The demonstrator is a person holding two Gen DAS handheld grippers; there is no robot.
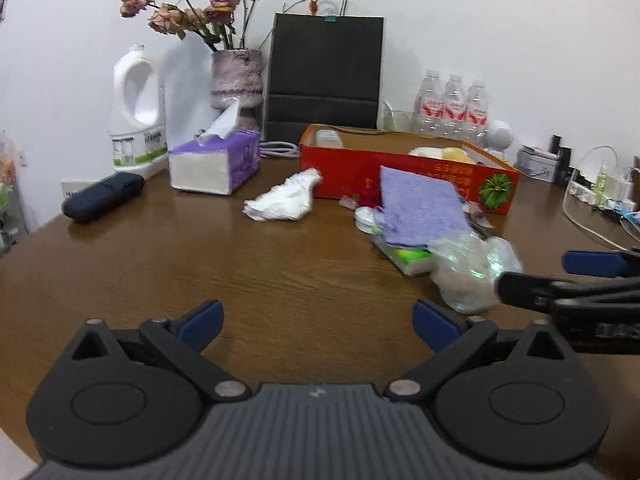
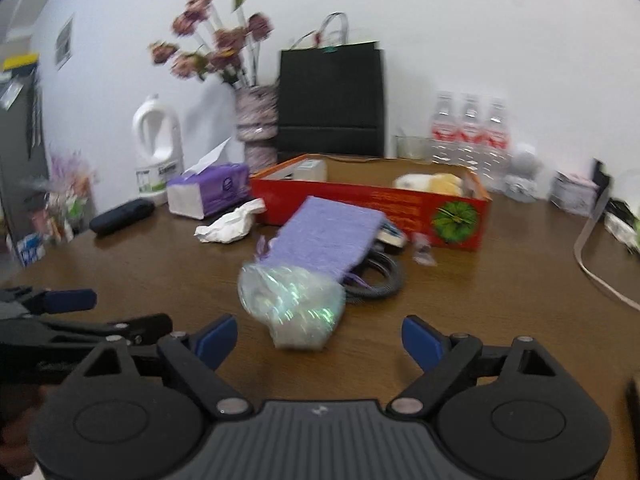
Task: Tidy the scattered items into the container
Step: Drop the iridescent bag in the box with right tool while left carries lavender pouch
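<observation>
The brown wood-grain table [image 1: 160, 264] spreads widest, its surface smooth with a dull sheen. On it lies the long, shallow red cardboard box [image 1: 352, 172], open at the top, printed with gold lettering and a green bow emblem at one end; pale yellow and white soft things sit inside at its far end, too blurred to name. Behind the box a matte black paper bag with cord handles [image 1: 326, 72] stands upright against the wall, beside a mottled purple-white vase of dried pink roses [image 1: 237, 80] and a white plastic jug with a moulded handle [image 1: 138, 108]. A purple soft-pack of tissues [image 1: 216, 166] has one sheet poking up.

In front of the box lie the scattered items: a flat, rectangular lilac cloth with a nubbly weave [image 2: 326, 236], propped tilted over a coil of dark cable [image 2: 378, 280] and other small bits; a crinkled clear plastic bag with an iridescent shimmer [image 2: 292, 306], touching the cloth's near edge; and a crumpled white paper tissue [image 1: 284, 202] just beside the box's near wall. All are outside the box.

The left gripper [image 1: 318, 322], black with blue pads, stands wide and empty above bare wood. The right gripper [image 2: 318, 338] also stands wide and holds nothing, the shimmering bag just ahead of its fingertips, not touched
</observation>
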